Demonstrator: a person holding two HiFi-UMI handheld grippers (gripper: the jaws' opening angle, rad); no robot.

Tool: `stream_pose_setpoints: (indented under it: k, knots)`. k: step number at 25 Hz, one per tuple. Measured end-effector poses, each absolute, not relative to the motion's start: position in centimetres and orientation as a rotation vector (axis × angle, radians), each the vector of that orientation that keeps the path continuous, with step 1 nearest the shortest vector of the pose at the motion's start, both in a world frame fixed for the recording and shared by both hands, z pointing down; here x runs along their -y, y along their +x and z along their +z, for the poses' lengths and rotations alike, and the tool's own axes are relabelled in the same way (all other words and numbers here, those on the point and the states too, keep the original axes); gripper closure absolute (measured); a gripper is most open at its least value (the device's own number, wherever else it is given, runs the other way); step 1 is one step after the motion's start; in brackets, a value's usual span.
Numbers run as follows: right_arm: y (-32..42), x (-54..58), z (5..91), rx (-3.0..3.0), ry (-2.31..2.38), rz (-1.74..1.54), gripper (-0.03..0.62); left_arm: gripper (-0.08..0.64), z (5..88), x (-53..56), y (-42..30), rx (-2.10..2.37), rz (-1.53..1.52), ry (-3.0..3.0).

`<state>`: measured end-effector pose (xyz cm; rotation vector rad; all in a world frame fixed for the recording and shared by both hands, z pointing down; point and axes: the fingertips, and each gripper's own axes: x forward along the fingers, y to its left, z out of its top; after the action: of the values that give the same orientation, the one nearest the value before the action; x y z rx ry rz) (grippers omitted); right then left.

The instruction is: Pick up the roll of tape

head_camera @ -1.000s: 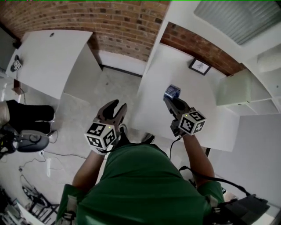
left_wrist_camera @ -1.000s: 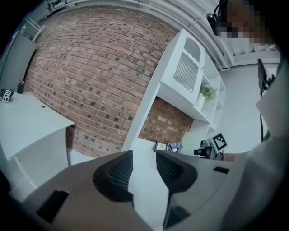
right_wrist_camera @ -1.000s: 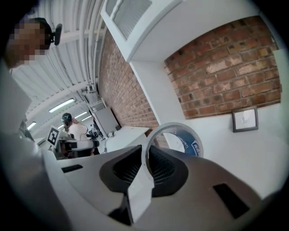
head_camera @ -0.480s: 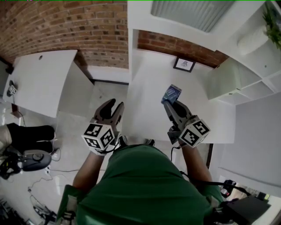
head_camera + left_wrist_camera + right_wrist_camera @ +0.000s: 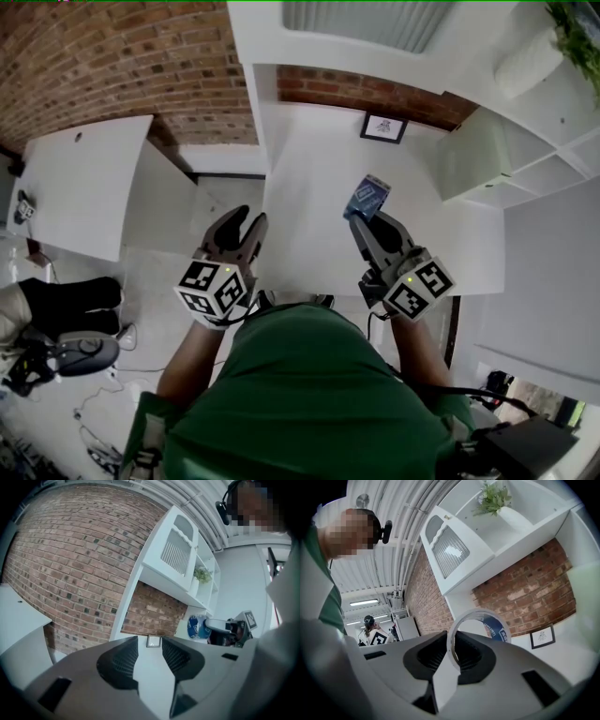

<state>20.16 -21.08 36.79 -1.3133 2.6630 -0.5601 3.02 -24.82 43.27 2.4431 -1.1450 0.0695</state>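
A person in a green top is seen from above, with a two-jaw gripper held in each hand over a long white table [image 5: 309,178] that runs up to a red brick wall [image 5: 122,47].

The right gripper [image 5: 368,219] is closed part-way on a roll of tape with a white rim and blue printed sides [image 5: 367,196]. In the right gripper view the thin wall of the ring is pinched between the ribbed pads. One jaw appears to sit inside the hole and the other outside, and most of the hoop stands up above the jaws. The roll appears to be held in the air above the table, with nothing else touching it.

The left gripper [image 5: 249,217] is held beside the table's left edge with its jaws a little apart. Nothing is between them — only the table top and a small framed picture [image 5: 153,641] at the far wall are seen through the gap.

The roll is judged to be light and fairly stiff because of its core, though the hoop could be bent out of shape by a hard squeeze. The printed outer face is likely smooth and somewhat slippery. A pinch across the wall — as appears here — is judged a sound hold, though the roll could pivot between the pads if swung quickly.
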Motion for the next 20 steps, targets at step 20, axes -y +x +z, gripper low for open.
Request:
stream_pose_setpoints:
  k: [20]
  knots:
    - [21.1,22.7,36.3,-2.652,-1.353,-0.534,0.523,0.391,42.1,26.2,-1.1,1.323,0.056,2.400]
